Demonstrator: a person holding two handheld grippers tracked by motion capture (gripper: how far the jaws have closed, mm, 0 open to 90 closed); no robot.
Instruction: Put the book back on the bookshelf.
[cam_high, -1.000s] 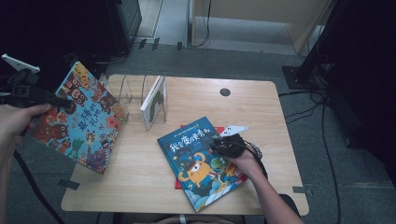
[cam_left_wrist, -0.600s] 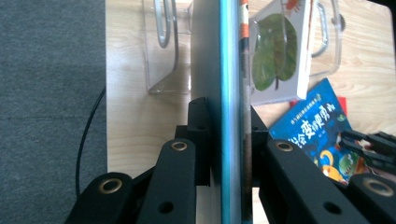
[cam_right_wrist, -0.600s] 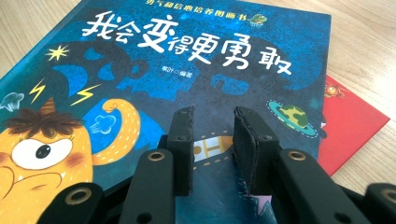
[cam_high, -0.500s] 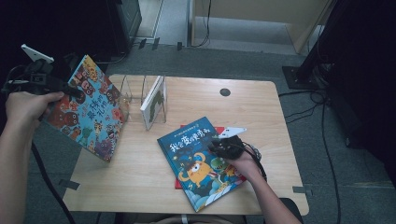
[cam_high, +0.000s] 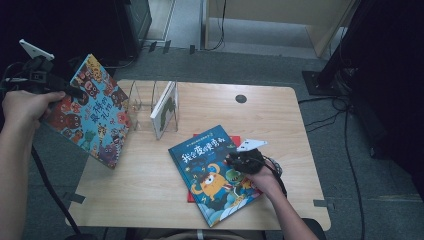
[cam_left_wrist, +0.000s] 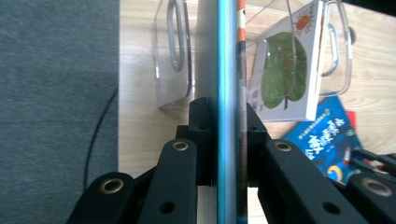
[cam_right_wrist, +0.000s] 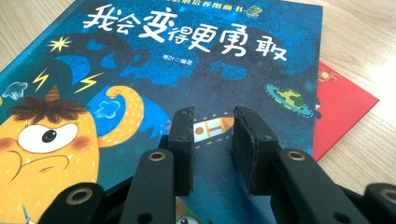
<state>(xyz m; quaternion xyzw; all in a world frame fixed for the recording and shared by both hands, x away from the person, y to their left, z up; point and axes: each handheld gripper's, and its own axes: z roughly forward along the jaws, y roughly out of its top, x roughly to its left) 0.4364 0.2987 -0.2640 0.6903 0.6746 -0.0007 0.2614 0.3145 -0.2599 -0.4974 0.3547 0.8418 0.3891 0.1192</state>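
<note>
My left gripper (cam_high: 65, 91) is shut on a colourful picture book (cam_high: 95, 112), which hangs tilted off the table's left edge. In the left gripper view the book's blue edge (cam_left_wrist: 228, 70) runs up between the black pads (cam_left_wrist: 200, 135). A clear acrylic book rack (cam_high: 150, 102) stands at the back left of the table (cam_high: 150, 200) with a white book showing a green leaf (cam_high: 165, 110) in it. A blue monster book (cam_high: 212, 172) lies flat on a red book (cam_high: 234, 140). My right gripper (cam_high: 231, 161) rests on the blue book, jaws apart with nothing between its pads (cam_right_wrist: 180, 140).
Grey carpet surrounds the table, with cables (cam_high: 345, 125) on the floor at the right. A dark round grommet (cam_high: 241, 98) sits in the tabletop at the back. Dark furniture stands at the back left and far right.
My left hand has carried the colourful book to the right, closer to the rack. The right gripper and the blue book have stayed put.
</note>
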